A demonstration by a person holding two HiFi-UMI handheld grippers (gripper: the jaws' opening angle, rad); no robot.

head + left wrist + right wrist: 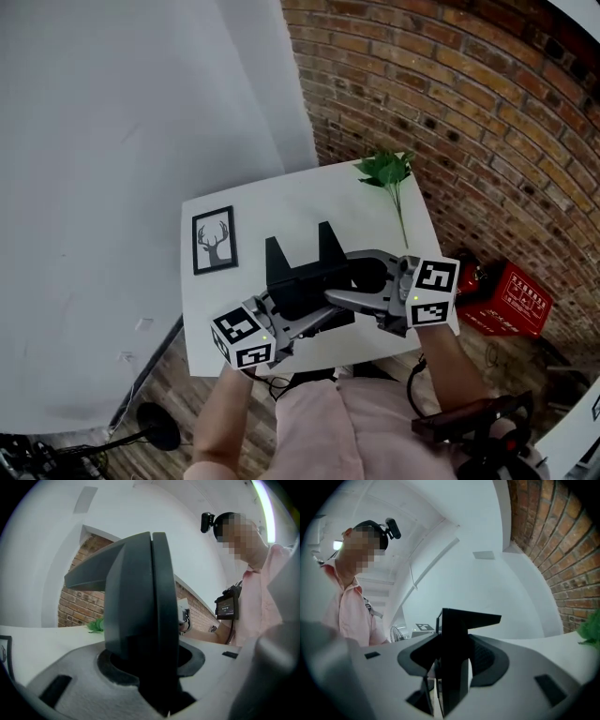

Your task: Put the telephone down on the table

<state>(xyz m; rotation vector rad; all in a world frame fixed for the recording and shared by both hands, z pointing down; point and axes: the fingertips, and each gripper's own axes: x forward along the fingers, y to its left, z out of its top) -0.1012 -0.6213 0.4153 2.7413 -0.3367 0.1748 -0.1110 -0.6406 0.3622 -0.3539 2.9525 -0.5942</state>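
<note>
The telephone is a black angular block with two raised prongs, held over the near half of the white table. My left gripper comes in from the lower left and is shut on its near left side. My right gripper reaches in from the right and is shut on its other side. In the left gripper view the telephone stands upright between the jaws and fills the middle. In the right gripper view its dark edge sits clamped between the jaws. Whether its base touches the table I cannot tell.
A framed deer picture lies at the table's left edge and a green leafy sprig at its far right corner. A brick wall runs behind and to the right, a white wall to the left. A red box sits on the floor at right.
</note>
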